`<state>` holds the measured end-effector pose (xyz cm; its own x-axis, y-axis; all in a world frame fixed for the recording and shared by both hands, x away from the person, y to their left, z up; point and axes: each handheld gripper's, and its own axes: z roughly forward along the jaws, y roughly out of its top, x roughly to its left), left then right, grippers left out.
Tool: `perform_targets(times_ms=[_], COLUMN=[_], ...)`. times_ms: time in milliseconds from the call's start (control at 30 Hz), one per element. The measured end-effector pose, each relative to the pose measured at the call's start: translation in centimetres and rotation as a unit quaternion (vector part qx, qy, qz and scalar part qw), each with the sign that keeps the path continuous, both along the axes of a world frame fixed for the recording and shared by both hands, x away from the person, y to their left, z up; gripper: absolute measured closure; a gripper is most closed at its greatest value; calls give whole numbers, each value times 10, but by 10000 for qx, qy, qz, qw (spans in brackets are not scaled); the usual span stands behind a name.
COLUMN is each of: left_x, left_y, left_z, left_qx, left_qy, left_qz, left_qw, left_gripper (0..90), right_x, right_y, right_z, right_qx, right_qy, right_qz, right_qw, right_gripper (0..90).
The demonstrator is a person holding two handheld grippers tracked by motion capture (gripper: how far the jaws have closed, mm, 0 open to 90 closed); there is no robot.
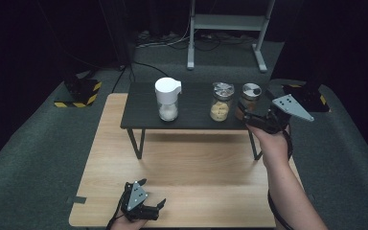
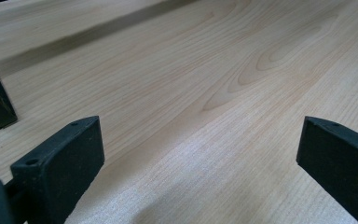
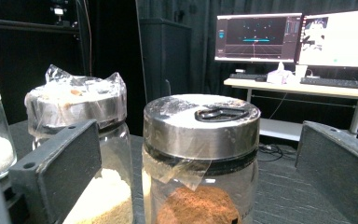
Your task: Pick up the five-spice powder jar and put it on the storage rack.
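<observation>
Right gripper view: wide-open fingers point(image 3: 56, 172) flank the brown-powder jar point(image 3: 200, 158), untouched; glass, slippery, fragile—grip below the lid.

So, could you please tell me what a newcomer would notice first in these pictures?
Three jars stand in a row on the dark raised shelf: a white-lidded jar at the left, a film-covered jar in the middle, and a steel-lidded jar of brown powder at the right. The right tool, jaws open, straddles that last jar; the left tool rests open on the wooden table.
</observation>
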<state>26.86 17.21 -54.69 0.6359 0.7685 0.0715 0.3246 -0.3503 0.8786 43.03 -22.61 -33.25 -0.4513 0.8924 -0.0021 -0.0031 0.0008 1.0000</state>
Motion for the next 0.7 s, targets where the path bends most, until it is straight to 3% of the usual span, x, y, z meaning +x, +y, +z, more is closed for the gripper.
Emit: perform_targets(times_ms=[700], left_x=[0], left_y=[0], left_z=[0], left_qx=[-25], left_qy=[-2], left_qz=[2], left_qw=[10000], left_gripper=[10], right_x=[-16], right_y=[-3], right_z=[-1], right_qx=[-127], right_qy=[-36], right_qz=[40], right_qw=[9999], right_gripper=[0])
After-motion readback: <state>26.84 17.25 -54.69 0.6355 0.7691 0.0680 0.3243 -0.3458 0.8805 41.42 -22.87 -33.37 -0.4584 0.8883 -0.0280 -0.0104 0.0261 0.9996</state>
